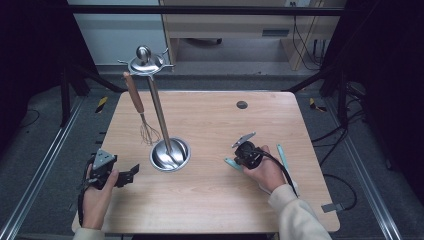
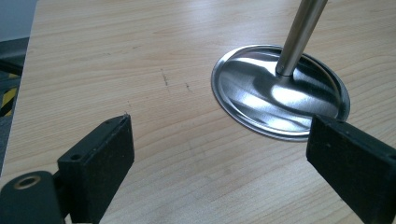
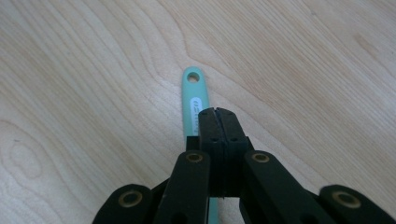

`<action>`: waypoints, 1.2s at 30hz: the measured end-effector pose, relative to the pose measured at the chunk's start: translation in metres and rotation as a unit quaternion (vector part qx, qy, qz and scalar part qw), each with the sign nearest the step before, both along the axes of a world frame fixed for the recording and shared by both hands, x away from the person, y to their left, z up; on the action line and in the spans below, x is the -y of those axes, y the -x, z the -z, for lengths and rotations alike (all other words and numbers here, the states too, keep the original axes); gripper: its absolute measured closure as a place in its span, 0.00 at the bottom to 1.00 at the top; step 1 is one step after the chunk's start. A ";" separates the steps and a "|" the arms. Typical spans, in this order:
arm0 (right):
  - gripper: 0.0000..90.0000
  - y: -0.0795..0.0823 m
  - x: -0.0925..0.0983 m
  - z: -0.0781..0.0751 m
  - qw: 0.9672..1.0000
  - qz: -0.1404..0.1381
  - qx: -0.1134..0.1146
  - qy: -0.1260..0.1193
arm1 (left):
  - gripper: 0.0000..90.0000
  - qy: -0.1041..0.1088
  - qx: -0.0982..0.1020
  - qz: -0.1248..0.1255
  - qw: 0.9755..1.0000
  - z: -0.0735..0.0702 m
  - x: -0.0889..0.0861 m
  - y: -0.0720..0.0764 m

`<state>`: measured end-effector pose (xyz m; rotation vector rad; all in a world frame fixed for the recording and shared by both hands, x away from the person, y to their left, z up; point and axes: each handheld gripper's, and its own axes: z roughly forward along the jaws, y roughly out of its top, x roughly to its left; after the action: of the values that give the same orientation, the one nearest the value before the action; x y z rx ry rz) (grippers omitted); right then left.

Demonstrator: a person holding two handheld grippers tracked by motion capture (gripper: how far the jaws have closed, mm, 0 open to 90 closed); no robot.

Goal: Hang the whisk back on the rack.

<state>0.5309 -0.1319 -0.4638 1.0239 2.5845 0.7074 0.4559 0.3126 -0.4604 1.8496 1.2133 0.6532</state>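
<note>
A steel utensil stand with a tall pole and hooked top stands left of the table's middle. A whisk with a wooden handle hangs from it. My left gripper rests open near the left edge, its jaws either side of bare wood and pointing at the stand's base. My right gripper is at the right, tilted down, its jaws shut pad to pad. A teal utensil handle with a hanging hole lies just under those jaws; its end pokes out to their left.
A second thin teal-handled utensil lies on the table right of my right hand, beside the trailing cable. A dark round plug sits in the tabletop at the back. Dark frame posts flank the table.
</note>
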 end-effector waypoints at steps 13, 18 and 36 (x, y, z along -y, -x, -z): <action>0.92 -0.004 -0.010 -0.006 0.998 -0.030 -0.033 0.050 | 0.08 0.006 -0.002 -0.007 1.000 0.001 -0.005 0.000; 0.86 -0.008 -0.014 -0.006 0.996 -0.038 -0.046 0.064 | 0.08 0.008 -0.004 -0.008 1.000 0.002 -0.007 0.000; 0.76 -0.021 -0.022 -0.001 0.989 -0.053 -0.093 0.102 | 0.08 0.005 -0.004 -0.006 1.000 0.002 -0.006 0.000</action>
<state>0.5522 -0.1097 -0.4632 0.9353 2.8172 0.3750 0.4562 0.3190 -0.4624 1.8399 1.2315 0.6441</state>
